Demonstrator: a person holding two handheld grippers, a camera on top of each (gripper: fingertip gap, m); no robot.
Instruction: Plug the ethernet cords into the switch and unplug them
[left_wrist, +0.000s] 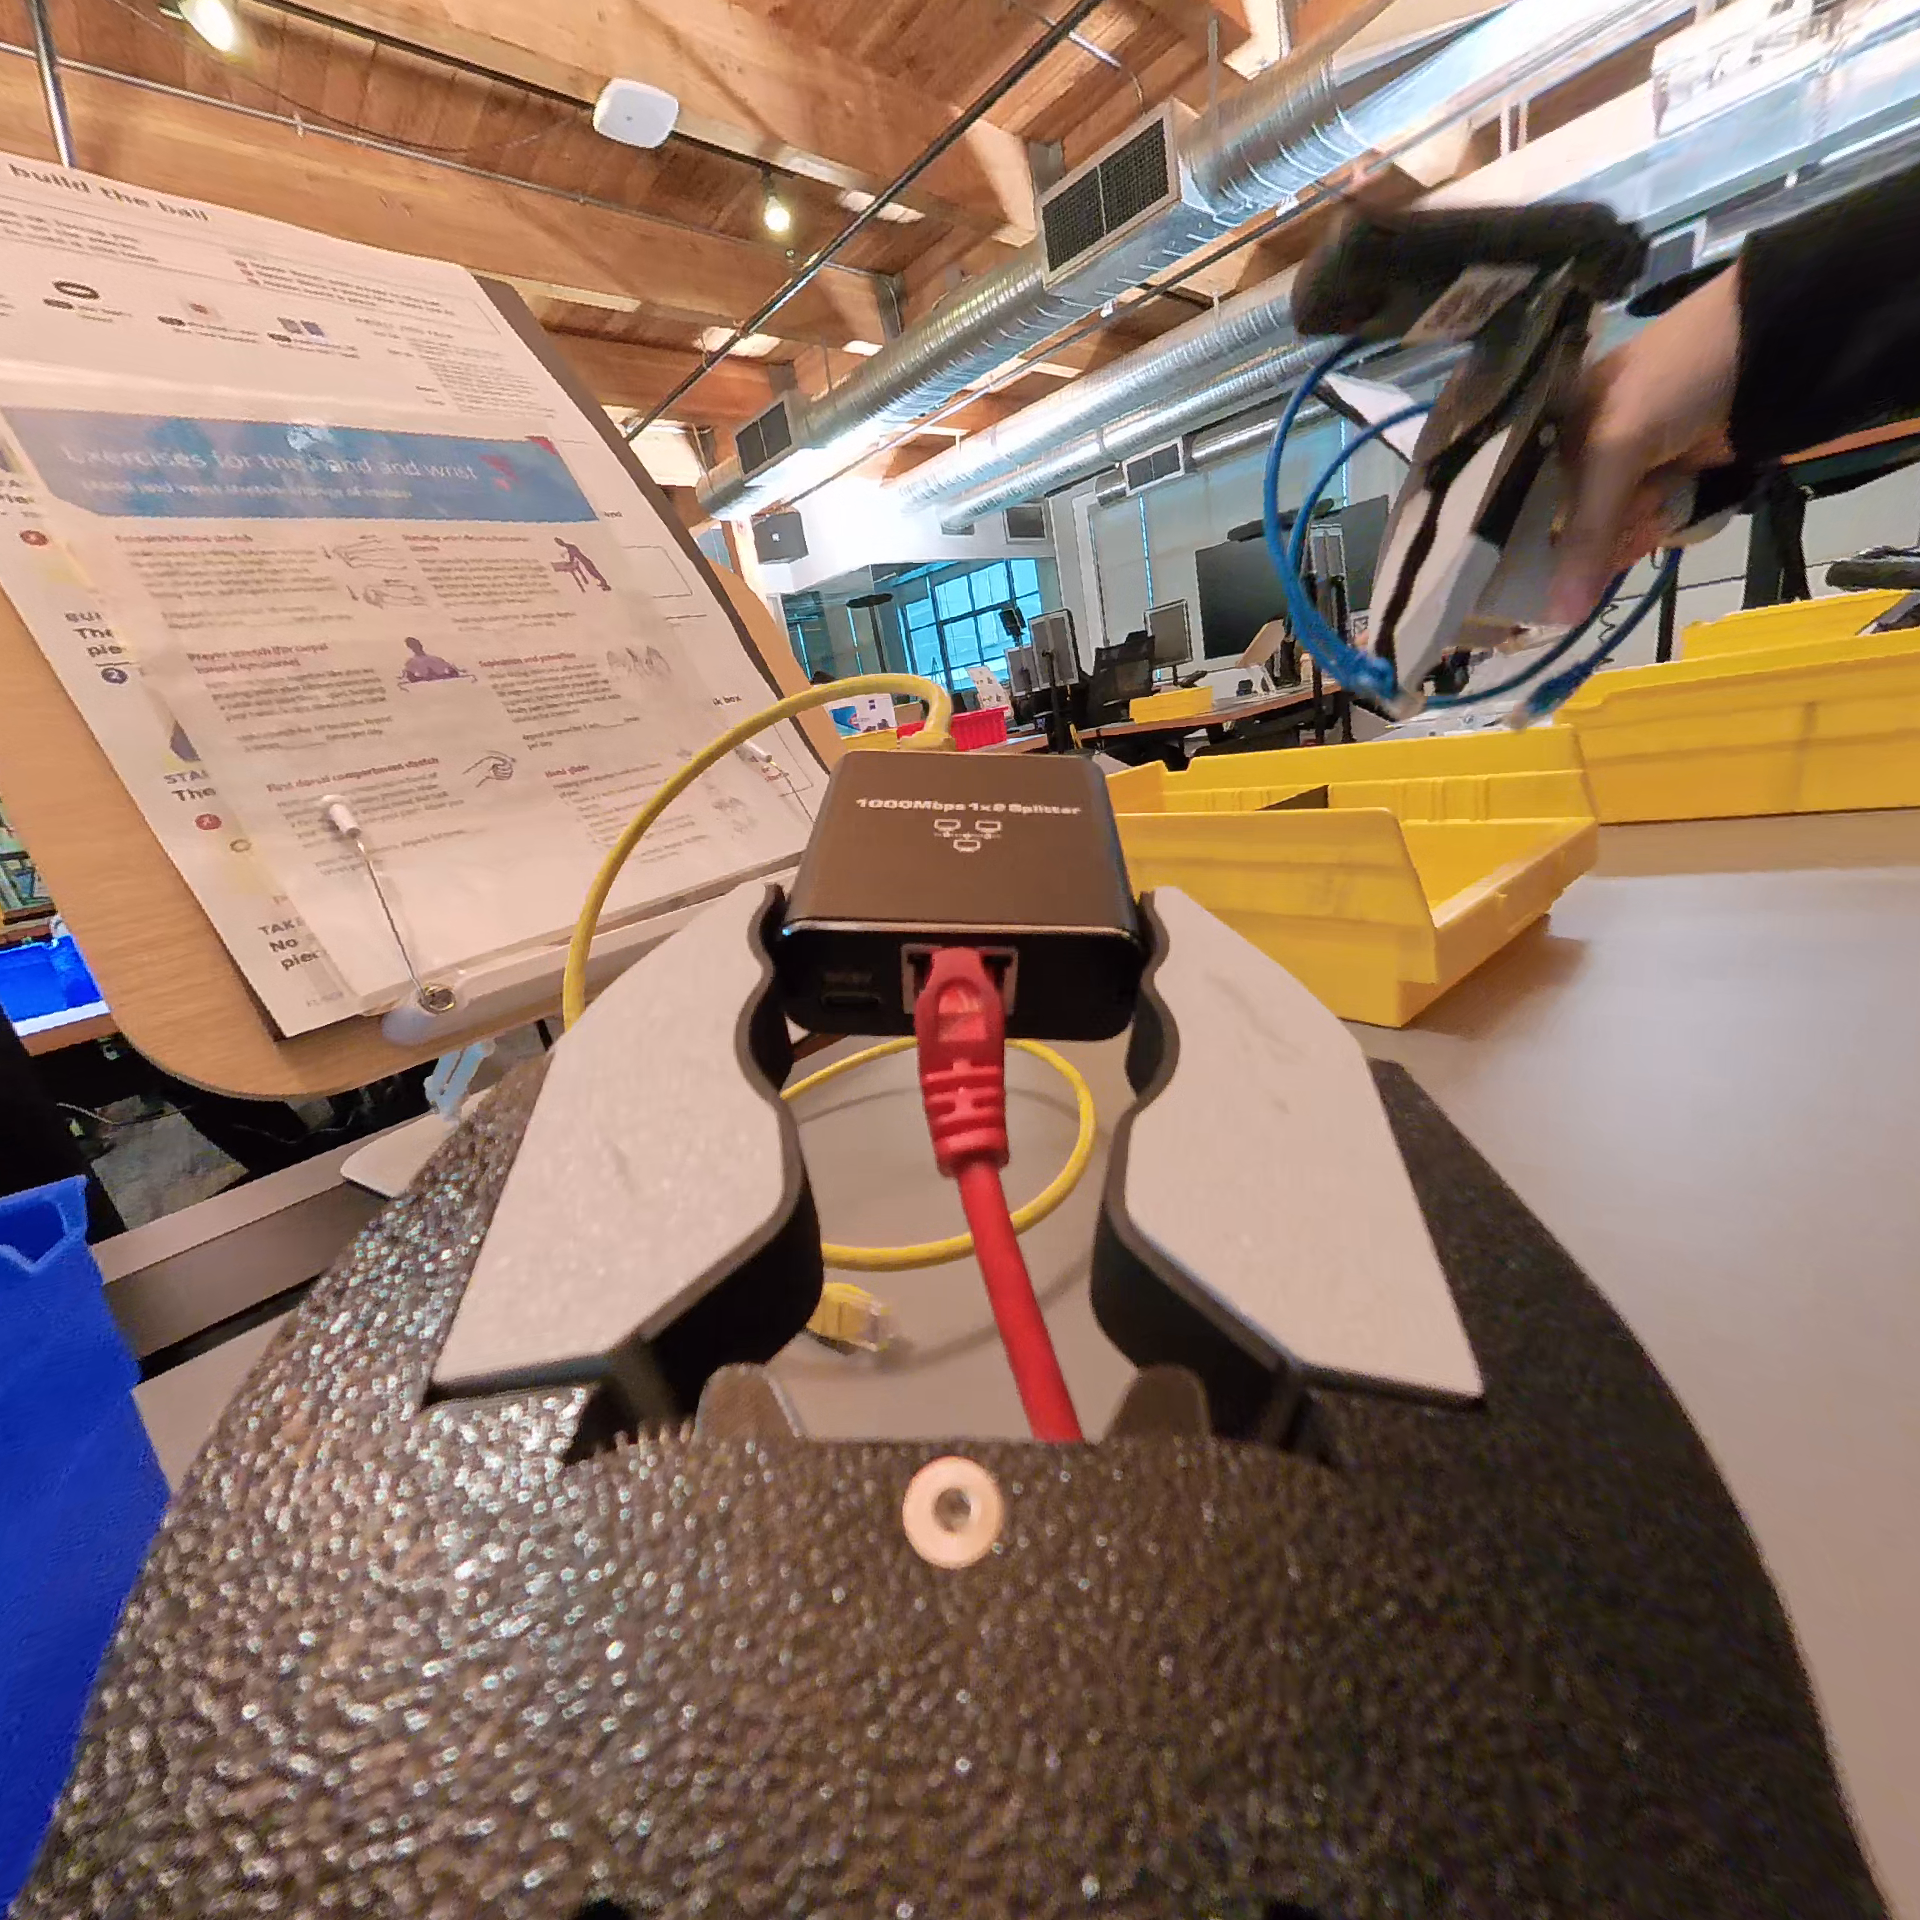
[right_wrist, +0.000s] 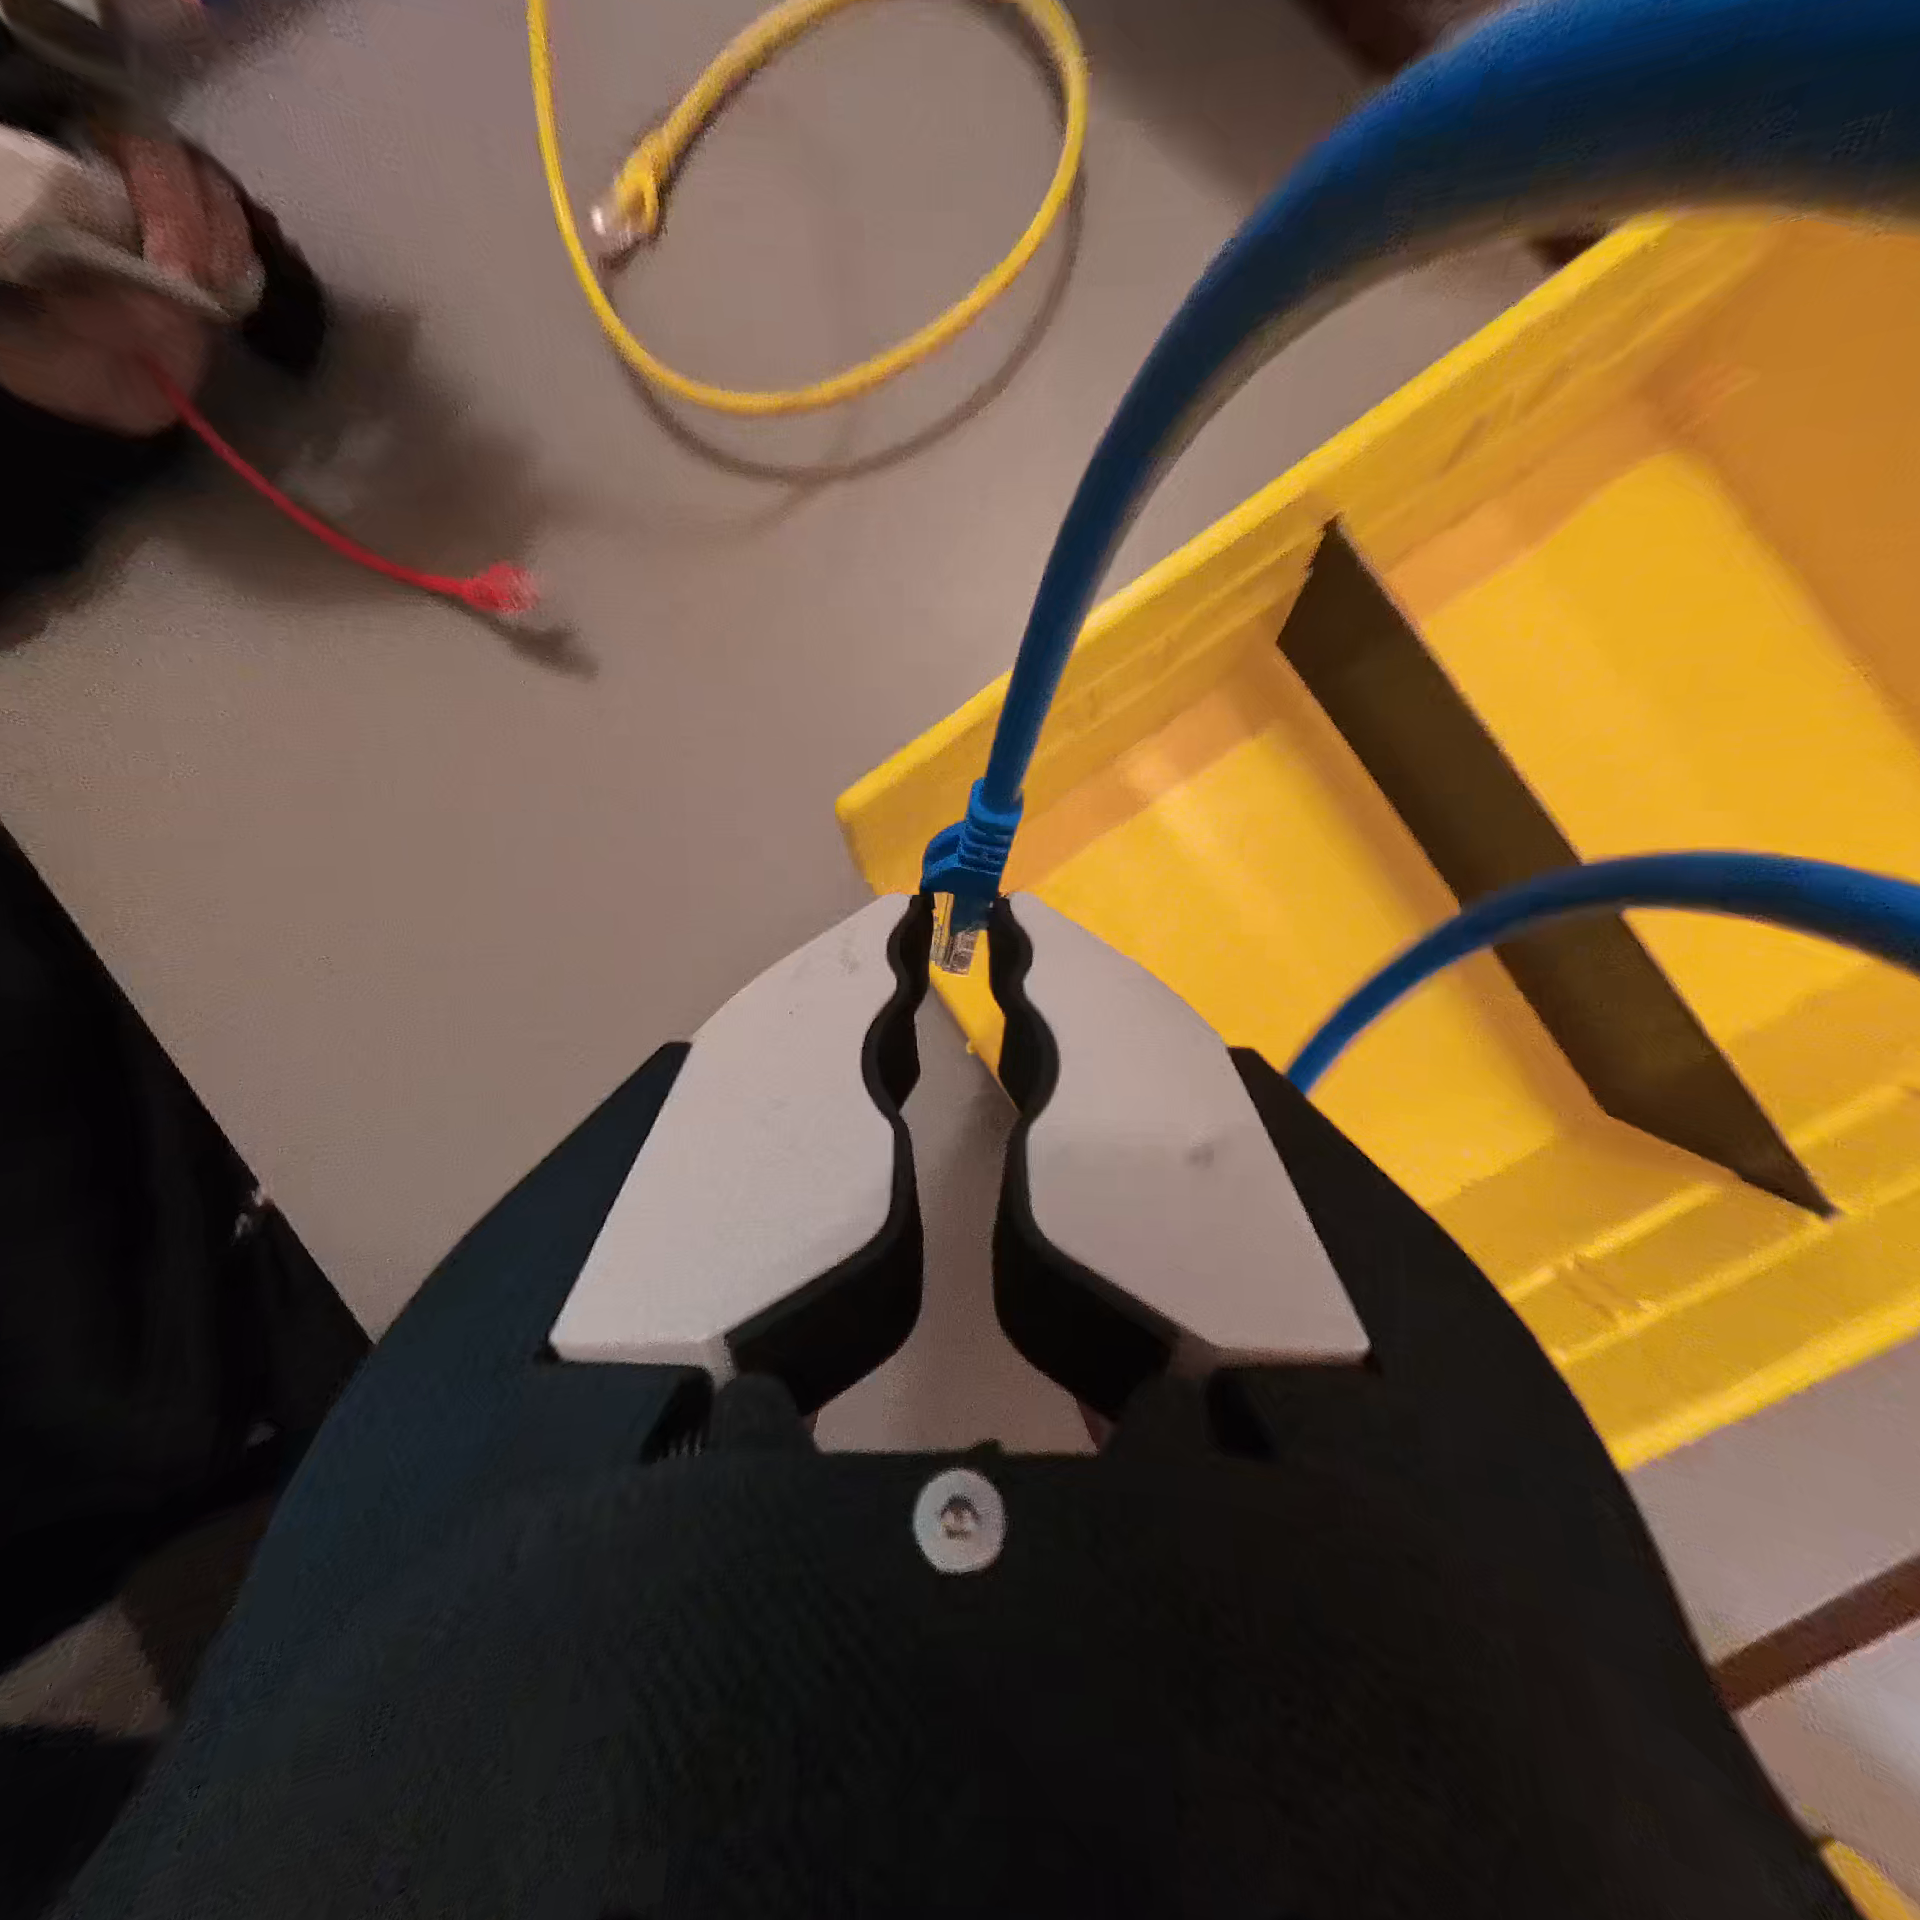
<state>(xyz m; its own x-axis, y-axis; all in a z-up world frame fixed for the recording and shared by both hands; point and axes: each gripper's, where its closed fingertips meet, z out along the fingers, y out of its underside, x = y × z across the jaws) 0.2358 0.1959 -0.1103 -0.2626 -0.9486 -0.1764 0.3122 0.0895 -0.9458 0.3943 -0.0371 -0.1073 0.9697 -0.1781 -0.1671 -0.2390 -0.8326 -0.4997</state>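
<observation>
Gripping the black switch (left_wrist: 956, 883), left gripper (left_wrist: 956, 925) was clamped; red cord (left_wrist: 971, 1081) plugged in. Right gripper (right_wrist: 961, 914) pinched blue cord (right_wrist: 1049, 644) plug.

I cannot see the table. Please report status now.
Left gripper shut on switch, red cord plugged in. Right gripper shut on blue cord plug, above yellow bin.

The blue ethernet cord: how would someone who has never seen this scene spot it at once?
Find the yellow bins on the grey table. Above them the right gripper pinches a plug at its fingertips; that plug belongs to the blue ethernet cord. It alone loops through the air, unlike the red cord in the switch.
</observation>
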